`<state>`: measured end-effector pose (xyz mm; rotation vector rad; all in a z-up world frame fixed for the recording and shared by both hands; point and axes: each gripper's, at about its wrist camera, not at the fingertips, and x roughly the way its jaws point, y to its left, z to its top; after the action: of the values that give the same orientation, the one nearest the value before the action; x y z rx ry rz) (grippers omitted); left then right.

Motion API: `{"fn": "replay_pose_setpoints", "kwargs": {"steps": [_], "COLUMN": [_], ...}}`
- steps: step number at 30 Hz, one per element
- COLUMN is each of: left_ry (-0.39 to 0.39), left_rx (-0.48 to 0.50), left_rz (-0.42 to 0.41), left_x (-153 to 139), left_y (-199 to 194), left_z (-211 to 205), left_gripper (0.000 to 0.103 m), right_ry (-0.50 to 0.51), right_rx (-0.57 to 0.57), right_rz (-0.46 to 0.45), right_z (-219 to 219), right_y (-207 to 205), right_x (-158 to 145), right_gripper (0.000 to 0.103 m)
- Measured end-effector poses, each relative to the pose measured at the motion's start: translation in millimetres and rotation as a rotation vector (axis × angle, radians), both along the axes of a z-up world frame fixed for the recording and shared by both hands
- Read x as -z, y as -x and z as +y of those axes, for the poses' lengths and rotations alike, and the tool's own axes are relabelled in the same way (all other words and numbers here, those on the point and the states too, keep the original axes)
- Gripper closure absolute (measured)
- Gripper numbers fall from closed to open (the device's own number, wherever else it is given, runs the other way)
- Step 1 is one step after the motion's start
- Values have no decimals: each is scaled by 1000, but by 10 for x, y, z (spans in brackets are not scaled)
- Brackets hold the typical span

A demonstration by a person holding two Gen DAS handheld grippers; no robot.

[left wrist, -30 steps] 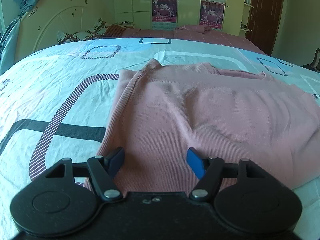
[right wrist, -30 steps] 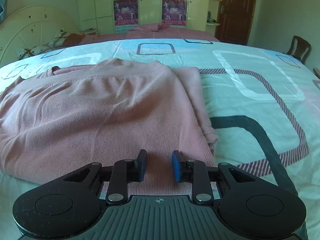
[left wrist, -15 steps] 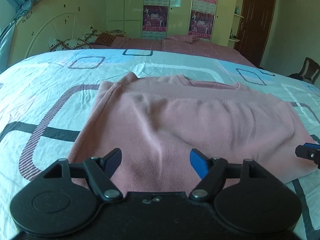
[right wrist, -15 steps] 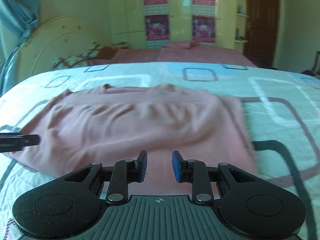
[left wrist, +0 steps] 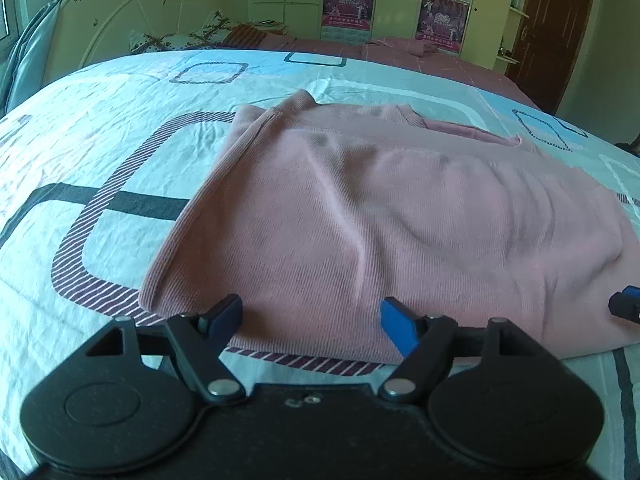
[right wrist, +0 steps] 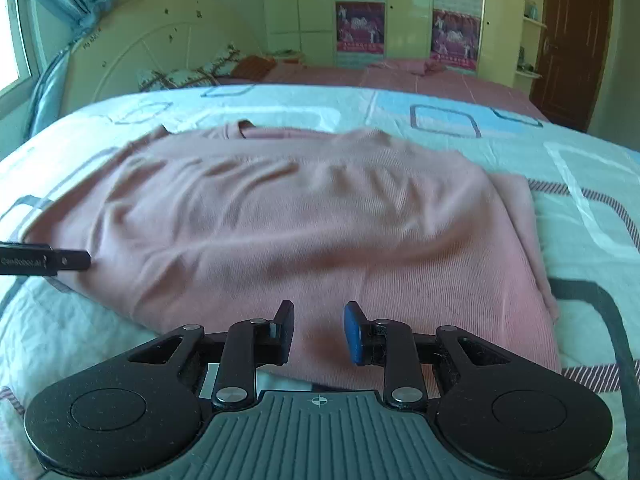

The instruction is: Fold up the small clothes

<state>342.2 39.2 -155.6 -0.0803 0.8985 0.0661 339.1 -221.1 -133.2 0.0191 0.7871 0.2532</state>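
A pink ribbed knit sweater lies spread across the middle of the bed, on a pale quilt printed with grey and striped rounded squares. It looks already doubled over: the neckline sits at the far edge toward the headboard, and a narrow strip of the same knit pokes out along one side, as if a sleeve were tucked under. The near hem runs along the edge closest to the person holding the tools.

The left claw hovers just over that near hem, close to the sweater's left corner. Its jaws are opening wide, with cloth beneath them but nothing pinched. The right claw sits over the same hem further toward the right side, jaws only narrowly parted and gripping nothing that I can see; the fabric passes under the pads rather than between them.

Both claws point down at the same edge, spaced apart, which I take as lining up to seize the hem at two points so it can be carried evenly toward the neckline. The soft knit will likely sag between the grips.
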Motion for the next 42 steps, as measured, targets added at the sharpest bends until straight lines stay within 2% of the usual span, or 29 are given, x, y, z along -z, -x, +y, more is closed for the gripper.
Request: {"fn": "replay_pose_setpoints", "kwargs": {"steps": [6, 8, 9, 10, 17, 19, 24, 31, 34, 36, 39, 40, 42], "left_ry": [62, 86, 100, 116, 231, 299, 558, 729, 761, 765, 789, 797, 805], "left_rx": [-42, -60, -68, -71, -87, -100, -172, -220, -221, -217, -241, -246, -252], "left_rz": [62, 80, 86, 91, 113, 101, 47, -72, -128, -145, -154, -158, -160], "left_x": [-68, -77, -76, -74, -43, -43, 72, 251, 320, 388, 516, 540, 576], "left_y": [25, 33, 37, 45, 144, 200, 289, -33, -208, -314, -420, -444, -472], "left_z": [103, 152, 178, 211, 446, 537, 782, 890, 902, 902, 953, 964, 981], "left_gripper": [19, 15, 15, 15, 14, 14, 16, 17, 24, 54, 77, 80, 93], "right_ry": [-58, -65, -67, -70, -54, -46, -15, 4, 11, 27, 39, 52, 95], "right_rx": [-23, -19, -12, -2, 11, 16, 37, 80, 103, 116, 136, 135, 114], "right_rz": [-40, -49, -52, -63, -63, -60, -56, -58, -59, -62, -43, -35, -8], "right_z": [187, 287, 331, 379, 673, 728, 792, 817, 818, 826, 834, 852, 917], "right_y": [-91, -146, -168, -180, -308, -350, -397, -550, -648, -708, -798, -821, -864], "right_x": [-267, -319, -334, -352, -403, -394, -330, -239, -209, -180, -97, -54, 92], "right_gripper": [75, 62, 44, 41, 41, 41, 41, 41, 41, 41, 41, 41, 41]}}
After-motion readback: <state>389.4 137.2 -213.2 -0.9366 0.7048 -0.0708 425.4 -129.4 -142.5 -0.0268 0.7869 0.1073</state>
